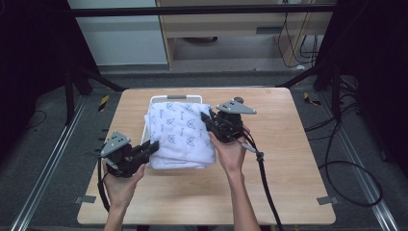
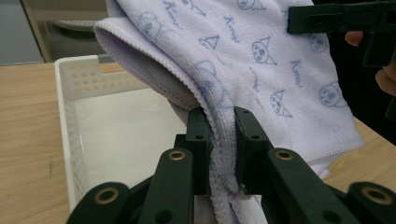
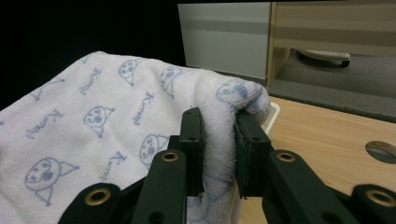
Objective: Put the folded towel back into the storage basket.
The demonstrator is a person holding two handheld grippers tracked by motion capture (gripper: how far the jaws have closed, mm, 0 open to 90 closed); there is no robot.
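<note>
Pale wood forms the table [image 1: 288, 159], which stands on grey carpet with dark frame legs and cables around it. Near its middle, a folded white towel [image 1: 180, 132] printed with small blue cat faces is held just above a white perforated basket [image 1: 176, 98], covering most of it in the high view; the basket's far rim and left wall show past the cloth. The left gripper [image 1: 153, 147] has its jaws clamped on the towel's near left corner, and the left gripper view shows the layered hem pinched between the two black pads [image 2: 198, 140], with the basket's bare white floor behind and below. The right gripper [image 1: 208, 121] is closed on the towel's far right edge, where the right gripper view shows a thick fold of terry squeezed between its pads [image 3: 192, 135]. Each gripper sits in one of the person's hands, the left hand [image 1: 120, 185] at the near left of the towel and the right hand [image 1: 231, 154] at its right, forearms entering from the near edge. A black cable [image 1: 263, 178] trails from the right gripper toward the near edge. Beyond the table stands a wooden cabinet [image 1: 231, 24].
</note>
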